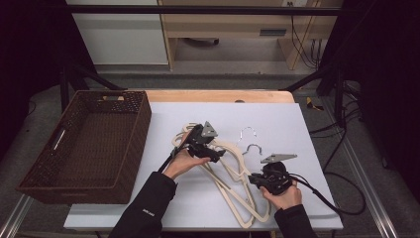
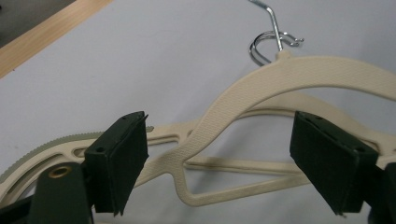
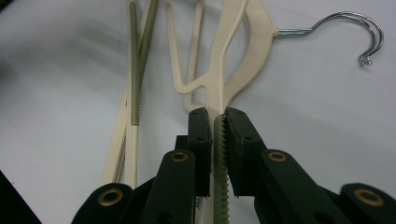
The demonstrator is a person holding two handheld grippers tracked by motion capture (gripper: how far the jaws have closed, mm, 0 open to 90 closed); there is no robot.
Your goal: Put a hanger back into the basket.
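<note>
Right gripper view, right tongs [image 3: 217, 122] clamping cream hanger [image 3: 236, 51]; left tongs [image 2: 236, 158] open

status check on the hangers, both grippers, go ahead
Right gripper shut on top hanger arm. Left gripper open, jaws astride the same hanger, pads not pressing. Second hanger underneath, hooks overlapping. Wicker basket at left; nothing blocks the way.

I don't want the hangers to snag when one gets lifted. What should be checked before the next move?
1. Right gripper clamped on the top hanger's arm: ok.
2. Left gripper open, jaws on either side of the hangers, pads not pressing: ok.
3. Top hanger free of the hanger beneath: cannot tell, they overlap.
4. Metal hooks untangled: not ok, they lie together.
5. Basket has room: ok.
</note>
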